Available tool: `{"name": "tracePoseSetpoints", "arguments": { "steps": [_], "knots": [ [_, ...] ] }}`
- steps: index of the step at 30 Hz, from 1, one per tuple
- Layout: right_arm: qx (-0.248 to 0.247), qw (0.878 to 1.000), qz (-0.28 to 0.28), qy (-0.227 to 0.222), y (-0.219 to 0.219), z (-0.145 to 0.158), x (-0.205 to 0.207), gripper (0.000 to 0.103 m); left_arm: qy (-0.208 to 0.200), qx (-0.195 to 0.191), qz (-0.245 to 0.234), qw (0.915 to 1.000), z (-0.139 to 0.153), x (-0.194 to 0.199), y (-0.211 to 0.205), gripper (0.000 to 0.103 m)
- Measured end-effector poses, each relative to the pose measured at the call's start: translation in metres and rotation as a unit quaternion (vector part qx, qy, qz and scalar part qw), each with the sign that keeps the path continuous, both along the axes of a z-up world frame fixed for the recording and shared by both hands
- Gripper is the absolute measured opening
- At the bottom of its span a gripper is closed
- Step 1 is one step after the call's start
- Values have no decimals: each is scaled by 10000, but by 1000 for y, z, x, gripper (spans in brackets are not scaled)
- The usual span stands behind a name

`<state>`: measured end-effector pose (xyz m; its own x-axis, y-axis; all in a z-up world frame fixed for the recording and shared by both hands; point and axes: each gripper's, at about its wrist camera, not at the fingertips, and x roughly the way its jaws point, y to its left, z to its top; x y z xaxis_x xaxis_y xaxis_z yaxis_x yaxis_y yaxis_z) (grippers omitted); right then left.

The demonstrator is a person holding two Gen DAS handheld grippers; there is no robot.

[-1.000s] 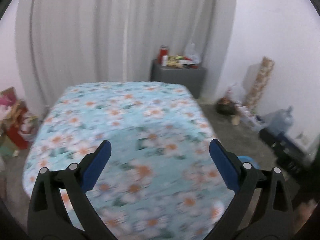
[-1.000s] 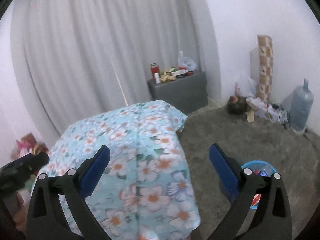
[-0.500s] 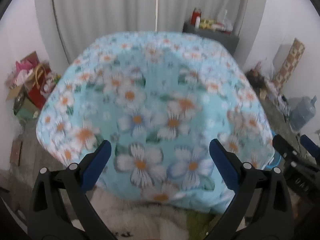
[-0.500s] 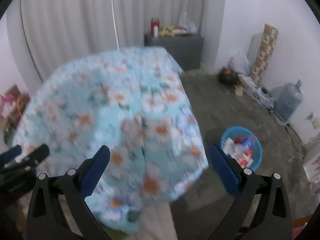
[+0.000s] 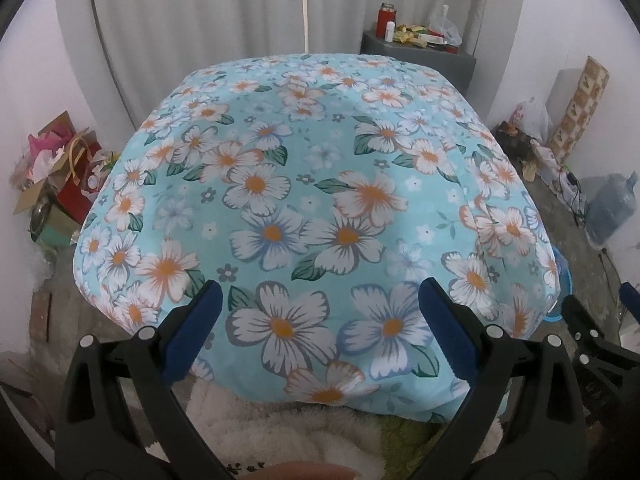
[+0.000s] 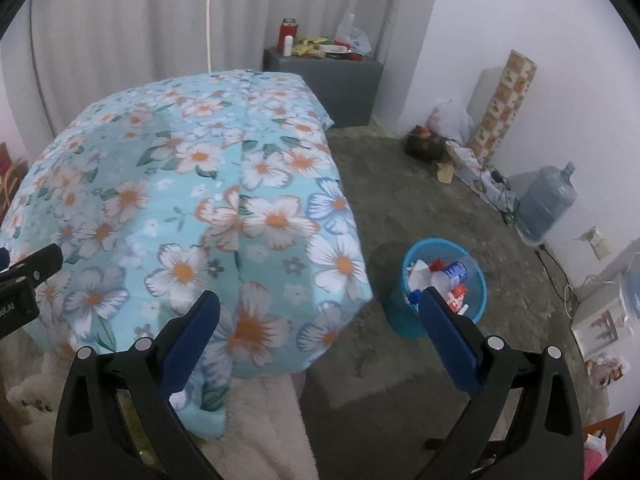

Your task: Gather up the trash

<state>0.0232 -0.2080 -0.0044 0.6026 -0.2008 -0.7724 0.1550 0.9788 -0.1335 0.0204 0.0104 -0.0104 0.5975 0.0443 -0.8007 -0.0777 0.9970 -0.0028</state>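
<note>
A blue waste basket stands on the floor right of the table, holding several pieces of white, red and blue trash; only its rim peeks past the cloth in the left wrist view. My left gripper is open above the near edge of the floral tablecloth, with nothing between its blue pads. My right gripper is open too, over the table's right corner, its right pad in front of the basket. The right gripper also shows at the left wrist view's right edge.
A grey cabinet with a red can and packets stands at the back by the curtain. A water jug, a patterned roll and bags line the right wall. Gift bags and boxes sit at the left. A fluffy white blanket lies below.
Both grippers have pulled back and tilted down. The table now fills the left view from higher up, and the basket with its trash has come into the right view.
</note>
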Motion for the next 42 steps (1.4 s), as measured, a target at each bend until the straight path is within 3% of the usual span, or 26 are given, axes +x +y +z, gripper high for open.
{"name": "tracePoseSetpoints", "arguments": {
  "steps": [15,42],
  "knots": [
    [-24,9997,-240,38,-17,-1,-2,97,-47,98,75,9999,1,2,3,94],
    [-15,9994,-332,49,-23,-4,-4,97,-58,37,-365,9993,3,0,-12,94]
  ]
}}
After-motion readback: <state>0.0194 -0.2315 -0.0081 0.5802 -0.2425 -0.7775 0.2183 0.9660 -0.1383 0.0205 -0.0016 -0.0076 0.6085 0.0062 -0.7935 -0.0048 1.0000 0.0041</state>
